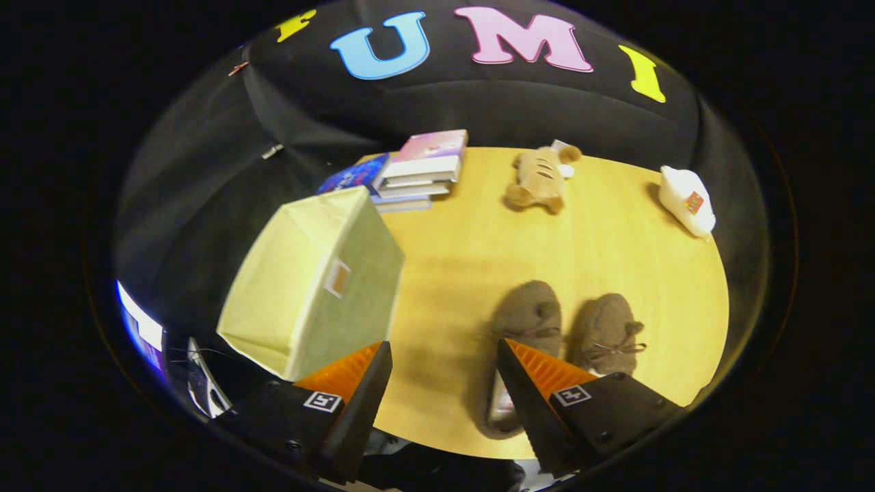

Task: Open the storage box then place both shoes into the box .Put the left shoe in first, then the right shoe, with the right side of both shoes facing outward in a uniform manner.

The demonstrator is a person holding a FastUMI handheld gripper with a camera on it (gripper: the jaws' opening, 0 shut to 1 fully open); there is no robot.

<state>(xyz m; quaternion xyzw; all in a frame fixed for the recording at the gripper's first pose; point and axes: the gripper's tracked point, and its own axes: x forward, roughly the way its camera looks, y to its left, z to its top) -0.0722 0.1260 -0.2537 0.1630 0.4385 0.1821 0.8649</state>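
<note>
Shoes first: two brown fuzzy slippers (547,328) lie side by side on the wooden surface (465,260), one just ahead of our empty, wide-open hand-held gripper (444,355). Soft and light, we judge; pinch the heel collar. Pale-green fabric storage box (314,280) stands left.

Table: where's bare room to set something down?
Bare wood between the storage box and the two shoes, and between shoes and plush toy. Crowded by the books. The open tool holds nothing.
</note>
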